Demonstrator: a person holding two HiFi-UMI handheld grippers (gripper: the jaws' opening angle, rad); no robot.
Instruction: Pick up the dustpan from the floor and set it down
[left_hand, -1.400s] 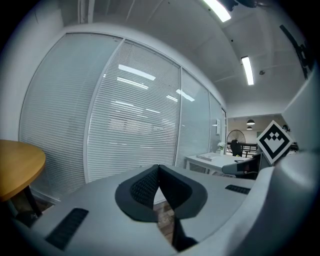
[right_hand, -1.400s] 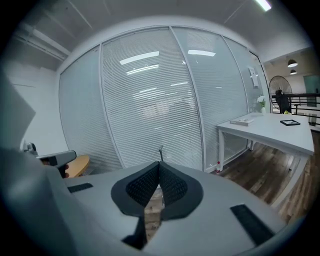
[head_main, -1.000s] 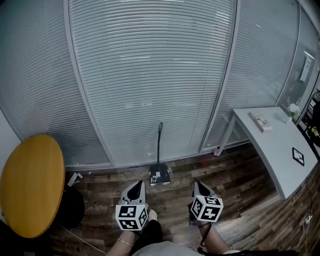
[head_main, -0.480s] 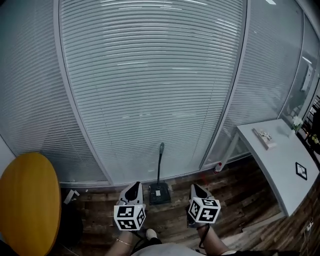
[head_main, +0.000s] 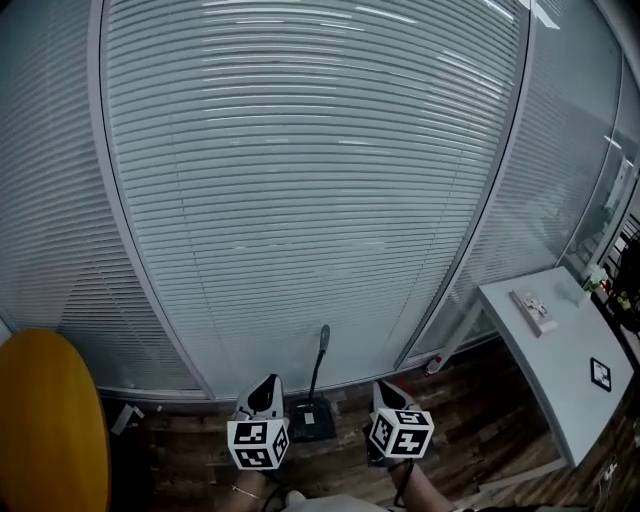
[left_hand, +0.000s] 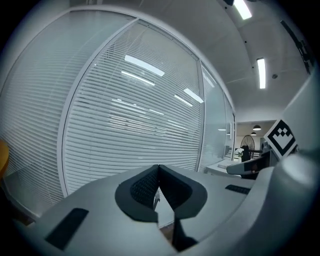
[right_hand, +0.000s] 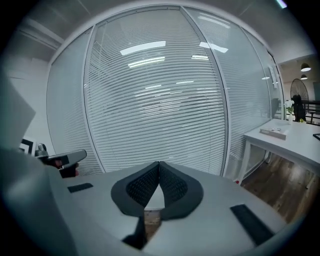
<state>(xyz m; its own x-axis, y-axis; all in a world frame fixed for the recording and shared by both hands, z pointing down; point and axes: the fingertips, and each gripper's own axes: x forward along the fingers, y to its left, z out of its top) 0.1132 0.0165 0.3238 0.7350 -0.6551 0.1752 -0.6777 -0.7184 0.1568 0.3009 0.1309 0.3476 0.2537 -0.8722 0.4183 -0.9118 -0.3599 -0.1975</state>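
The dark dustpan (head_main: 311, 421) stands on the wooden floor against the blind-covered glass wall, its long handle (head_main: 320, 352) rising upright. In the head view it lies between my two grippers, a little beyond their tips. My left gripper (head_main: 268, 384) is just left of it and my right gripper (head_main: 384, 388) further off to its right. In the left gripper view the left gripper (left_hand: 159, 168) has its pads pressed together with nothing between them. In the right gripper view the right gripper (right_hand: 159, 164) likewise has its tips meeting on nothing. Neither gripper touches the dustpan.
A glass wall with white blinds (head_main: 310, 180) fills the space ahead. A round yellow tabletop (head_main: 45, 430) is at the lower left. A white desk (head_main: 555, 365) with small items stands at the right, and a small bottle (head_main: 432, 364) sits on the floor by its leg.
The person and both grippers have moved toward the glass wall. The dustpan now sits lower in the head view, level with the gripper tips. Both grippers stay shut.
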